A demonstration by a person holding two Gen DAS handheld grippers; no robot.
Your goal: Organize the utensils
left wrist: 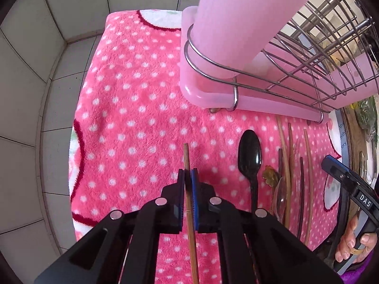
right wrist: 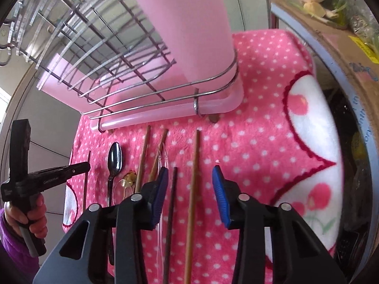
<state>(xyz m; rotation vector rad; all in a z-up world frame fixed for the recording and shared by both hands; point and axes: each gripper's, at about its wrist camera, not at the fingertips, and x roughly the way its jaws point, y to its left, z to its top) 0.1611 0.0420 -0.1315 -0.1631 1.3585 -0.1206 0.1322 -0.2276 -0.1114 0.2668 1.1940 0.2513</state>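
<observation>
My left gripper (left wrist: 188, 172) is shut on a brown chopstick (left wrist: 187, 156) that points up over the pink dotted towel (left wrist: 132, 108). A black spoon (left wrist: 250, 153) lies to its right, then several chopsticks (left wrist: 286, 165) and a clear plastic spoon (left wrist: 280, 198). My right gripper (right wrist: 190, 169) hangs over that row with its jaws apart. A light brown chopstick (right wrist: 193, 189) and a dark chopstick (right wrist: 171, 201) lie between the blue pads (right wrist: 220, 194), untouched. The left gripper (right wrist: 86, 165) with its chopstick shows at the left of the right wrist view.
A wire dish rack (left wrist: 308, 66) on a pink tray (left wrist: 213, 94) with a tall pink utensil holder (left wrist: 236, 23) stands behind the utensils. White tiled wall (left wrist: 35, 71) lies left. A cardboard box with vegetables (right wrist: 350, 54) borders the towel's right side.
</observation>
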